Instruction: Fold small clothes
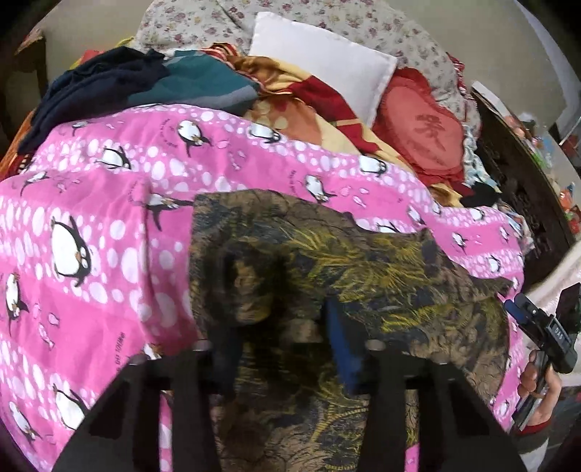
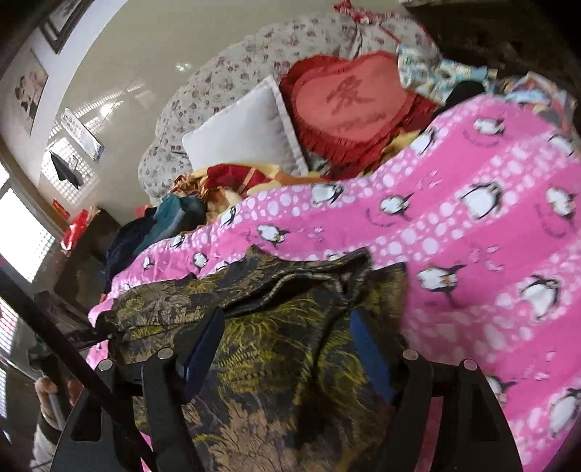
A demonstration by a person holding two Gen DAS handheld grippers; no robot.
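Observation:
A dark garment with a yellow and brown leaf print point(image 1: 363, 261) lies spread on a pink penguin quilt point(image 1: 109, 218). My left gripper point(image 1: 287, 337) has its jaws narrowed on a raised bunch of this cloth, which stands up between the fingers. In the right wrist view the same garment point(image 2: 254, 417) lies rumpled under my right gripper point(image 2: 285, 319). Its blue pads point(image 2: 203, 345) stand wide apart over the cloth without pinching it. The right gripper point(image 1: 523, 316) also shows at the right edge of the left wrist view, held in a hand point(image 1: 537, 381).
Behind the pink quilt point(image 2: 472, 218) are a white pillow point(image 1: 326, 61), a red heart cushion point(image 1: 421, 134), a floral cover point(image 1: 363, 25), and a heap of dark blue and teal clothes point(image 1: 127, 83). A dark carved headboard point(image 1: 526, 196) runs along the right.

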